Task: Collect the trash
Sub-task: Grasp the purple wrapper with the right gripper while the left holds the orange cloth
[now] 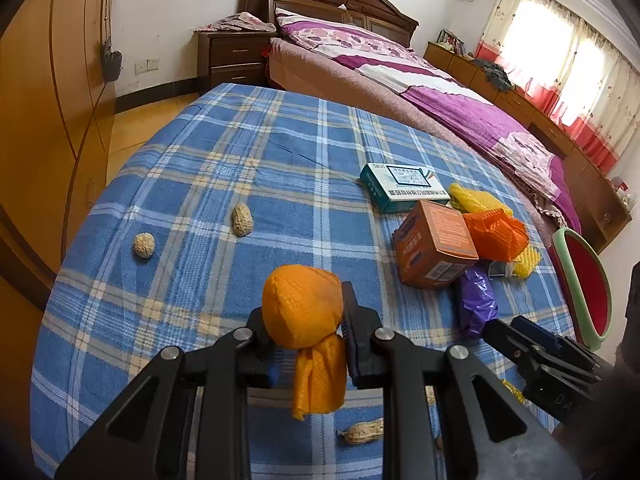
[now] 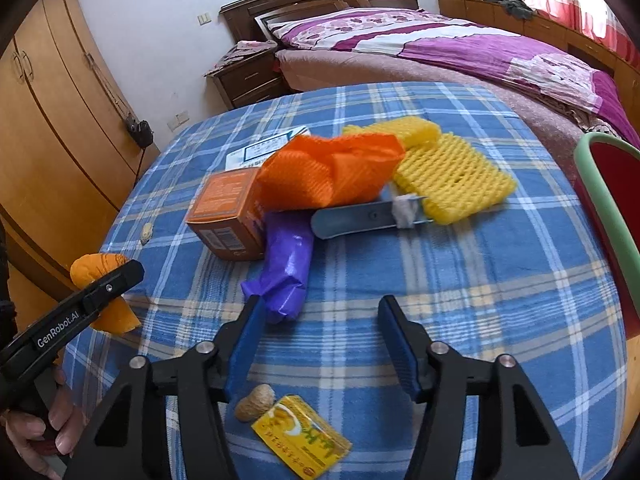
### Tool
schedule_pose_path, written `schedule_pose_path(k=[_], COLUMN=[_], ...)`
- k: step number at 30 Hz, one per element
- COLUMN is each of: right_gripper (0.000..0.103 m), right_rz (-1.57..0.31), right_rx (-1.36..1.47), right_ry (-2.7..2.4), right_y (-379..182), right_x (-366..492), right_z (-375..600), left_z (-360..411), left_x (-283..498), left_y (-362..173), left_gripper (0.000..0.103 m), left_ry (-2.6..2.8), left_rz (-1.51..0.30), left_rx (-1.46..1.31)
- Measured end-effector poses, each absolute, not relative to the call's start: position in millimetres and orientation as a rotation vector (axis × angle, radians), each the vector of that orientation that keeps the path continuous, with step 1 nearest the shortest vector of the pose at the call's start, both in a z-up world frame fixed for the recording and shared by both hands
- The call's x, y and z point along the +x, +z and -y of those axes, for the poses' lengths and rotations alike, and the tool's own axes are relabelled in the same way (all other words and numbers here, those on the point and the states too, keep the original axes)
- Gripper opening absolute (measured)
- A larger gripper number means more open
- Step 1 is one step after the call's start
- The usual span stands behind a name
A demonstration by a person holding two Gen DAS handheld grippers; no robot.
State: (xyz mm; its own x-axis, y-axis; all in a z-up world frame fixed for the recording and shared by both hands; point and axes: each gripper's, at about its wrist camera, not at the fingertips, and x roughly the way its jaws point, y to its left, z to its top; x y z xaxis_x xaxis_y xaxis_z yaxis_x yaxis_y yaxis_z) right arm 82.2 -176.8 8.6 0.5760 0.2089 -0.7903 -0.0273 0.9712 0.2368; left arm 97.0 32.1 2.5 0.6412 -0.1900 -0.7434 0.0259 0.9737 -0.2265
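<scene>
My left gripper (image 1: 304, 308) is shut on a balled orange foam net (image 1: 300, 304) and holds it above the blue plaid tablecloth (image 1: 224, 152). My right gripper (image 2: 320, 302) is open, low over the cloth. A crumpled purple wrapper (image 2: 286, 268) lies by its left fingertip, with its near end just inside the jaws and not pinched. Below the jaws lie a yellow sachet (image 2: 302, 436) and a peanut (image 2: 254, 398). Past the wrapper is a pile: an orange box (image 2: 228, 212), an orange foam net (image 2: 332, 172), yellow foam nets (image 2: 452, 180) and a blue-handled tool (image 2: 360, 216).
Two peanuts (image 1: 242, 220) lie apart on the left of the cloth, and a third (image 1: 362, 432) lies under my left gripper. A green-and-white box (image 1: 404, 188) sits behind the pile. A red bin with a green rim (image 2: 600, 200) stands at the table's right edge. A bed lies beyond.
</scene>
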Motion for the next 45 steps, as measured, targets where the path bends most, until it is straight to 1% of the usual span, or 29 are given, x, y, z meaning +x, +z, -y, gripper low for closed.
schedule_pose_path(k=[2, 4, 5, 7, 8, 9, 10, 13, 20, 34, 45], right_gripper=[0.054, 0.045, 0.043, 0.031, 0.027, 0.019, 0.015, 0.013, 0.011, 0.010, 0.010], right_rz=[-0.947, -0.946, -0.946, -0.946, -0.948, -0.950, -0.952, -0.951, -0.913, -0.785, -0.733], right_rx=[0.202, 0.197, 0.198, 0.200, 0.203, 0.203, 0.203, 0.212, 0.229, 0.322, 0.406], right_ry=[0.146, 0.158, 0.163, 0.174, 0.182, 0.185, 0.188, 0.203, 0.221, 0.170, 0.100], right_y=[7.7, 7.5, 7.4, 7.1, 6.7, 6.0, 5.5, 5.4, 15.6, 54.2, 60.3], right_x=[81.2, 80.3, 79.8, 79.1, 78.7, 78.1, 77.6, 74.7, 60.4, 18.8, -3.7], right_z=[173.1, 170.6, 169.7, 168.3, 167.9, 167.9, 167.8, 170.6, 177.6, 222.4, 268.6], left_z=[-32.7, -32.7, -32.8, -32.6, -32.4, -31.8, -31.0, -27.8, -20.8, 4.5, 44.4], left_x=[96.6, 95.8, 95.6, 94.3, 94.4, 93.8, 92.8, 89.5, 83.7, 72.5, 68.8], left_y=[2.7, 3.1, 3.4, 4.1, 4.5, 5.1, 5.8, 9.0, 16.9, 36.7, 48.3], left_gripper=[0.025, 0.025, 0.025, 0.025, 0.025, 0.025, 0.025, 0.025, 0.025, 0.025, 0.025], left_ry=[-0.125, -0.126, -0.126, -0.126, -0.128, -0.129, -0.131, -0.139, -0.160, -0.252, -0.344], left_rz=[-0.866, -0.864, -0.864, -0.862, -0.861, -0.861, -0.859, -0.851, -0.838, -0.820, -0.835], left_rx=[-0.206, -0.208, -0.209, -0.210, -0.209, -0.208, -0.205, -0.196, -0.192, -0.192, -0.165])
